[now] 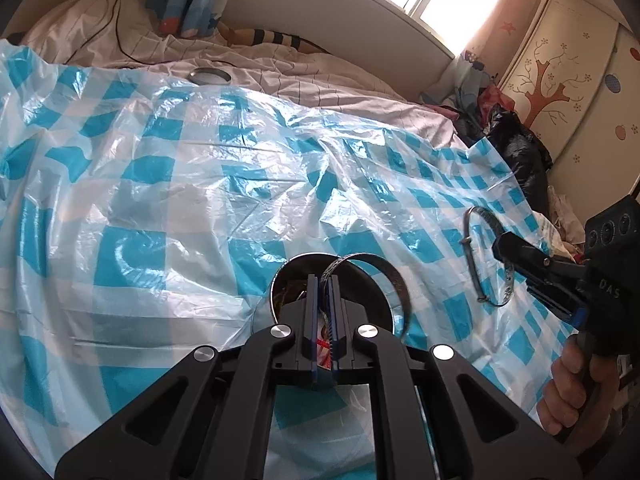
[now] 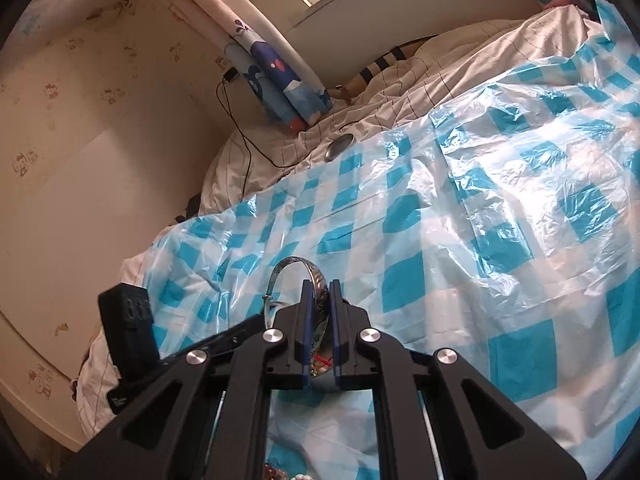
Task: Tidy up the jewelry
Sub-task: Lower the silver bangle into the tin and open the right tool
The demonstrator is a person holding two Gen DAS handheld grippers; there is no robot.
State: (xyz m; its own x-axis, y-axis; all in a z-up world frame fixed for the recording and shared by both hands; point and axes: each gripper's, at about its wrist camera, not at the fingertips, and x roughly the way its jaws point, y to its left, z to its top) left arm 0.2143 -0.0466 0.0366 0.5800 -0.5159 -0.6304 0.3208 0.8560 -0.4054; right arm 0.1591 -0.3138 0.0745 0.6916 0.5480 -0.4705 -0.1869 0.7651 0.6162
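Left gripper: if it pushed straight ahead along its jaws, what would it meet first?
Probably the round metal tin directly beyond the left gripper, which already clamps a silver bangle over it; depth is uncertain.

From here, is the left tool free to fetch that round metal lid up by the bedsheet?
Probably not yet: the left tool is shut on a silver bangle above the tin. The lid lies unobstructed but far across the plastic sheet.
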